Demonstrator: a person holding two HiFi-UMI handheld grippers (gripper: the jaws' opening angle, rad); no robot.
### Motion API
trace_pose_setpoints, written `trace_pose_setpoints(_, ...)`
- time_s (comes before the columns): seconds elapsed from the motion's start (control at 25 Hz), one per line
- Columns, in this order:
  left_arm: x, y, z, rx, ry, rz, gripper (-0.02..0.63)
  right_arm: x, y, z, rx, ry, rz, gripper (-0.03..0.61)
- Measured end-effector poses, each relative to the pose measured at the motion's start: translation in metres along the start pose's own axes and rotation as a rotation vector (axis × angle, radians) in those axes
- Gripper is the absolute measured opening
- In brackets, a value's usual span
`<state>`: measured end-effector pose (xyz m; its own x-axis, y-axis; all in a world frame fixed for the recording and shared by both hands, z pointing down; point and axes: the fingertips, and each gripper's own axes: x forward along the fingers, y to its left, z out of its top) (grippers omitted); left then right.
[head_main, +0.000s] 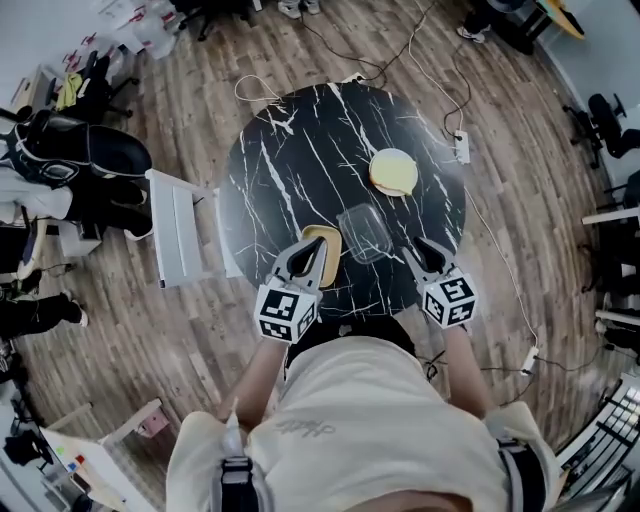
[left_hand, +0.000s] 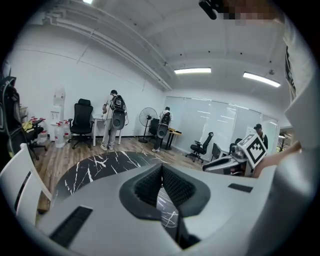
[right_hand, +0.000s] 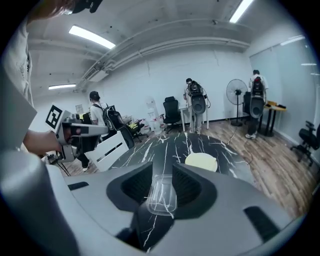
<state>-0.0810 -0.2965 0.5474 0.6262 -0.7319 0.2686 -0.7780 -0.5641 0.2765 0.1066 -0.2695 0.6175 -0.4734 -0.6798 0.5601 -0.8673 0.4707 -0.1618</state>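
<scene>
The clear box (right_hand: 161, 196) lies just ahead of the right gripper's (right_hand: 162, 168) parted jaws. The left gripper (left_hand: 161, 167), jaws together, is near that box.

Bright, even ceiling strip lighting, strong fisheye edge distortion, soft foreground blur

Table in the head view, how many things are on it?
3. A round pale yellow plate at the far right, a clear plastic container near the front edge, and a tan tray just left of it, partly covered, so more may be hidden.
</scene>
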Motion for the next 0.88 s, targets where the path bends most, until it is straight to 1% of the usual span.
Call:
trace_pose_setpoints(0.08,0.001,-0.001,0.001,-0.011,0.003,0.031,0.017,0.016,-0.010,-0.007,-0.020,0.033,0.027,0.116)
trace_pose_setpoints(0.2,0.008,-0.005,-0.002,-0.006,0.021,0.065,0.017,0.043,-0.024,-0.019,-0.047,0.070,0.063,0.115)
trace_pose_setpoints(0.36,0.015,-0.011,-0.003,-0.004,0.036,0.099,0.017,0.072,-0.036,-0.045,-0.031,0.130,0.116,0.115)
trace_pose_setpoints(0.52,0.022,-0.016,-0.001,-0.006,0.044,0.122,0.017,0.093,-0.043,-0.083,-0.025,0.239,0.159,0.106)
trace_pose_setpoints(0.64,0.026,-0.018,-0.003,-0.002,0.060,0.133,0.017,0.111,-0.047,-0.111,-0.020,0.307,0.179,0.106)
trace_pose_setpoints(0.76,0.028,-0.014,-0.009,-0.007,0.078,0.161,0.017,0.126,-0.050,-0.135,0.009,0.362,0.197,0.120)
trace_pose_setpoints(0.88,0.030,-0.009,-0.012,-0.023,0.085,0.188,0.017,0.135,-0.055,-0.147,0.013,0.399,0.204,0.118)
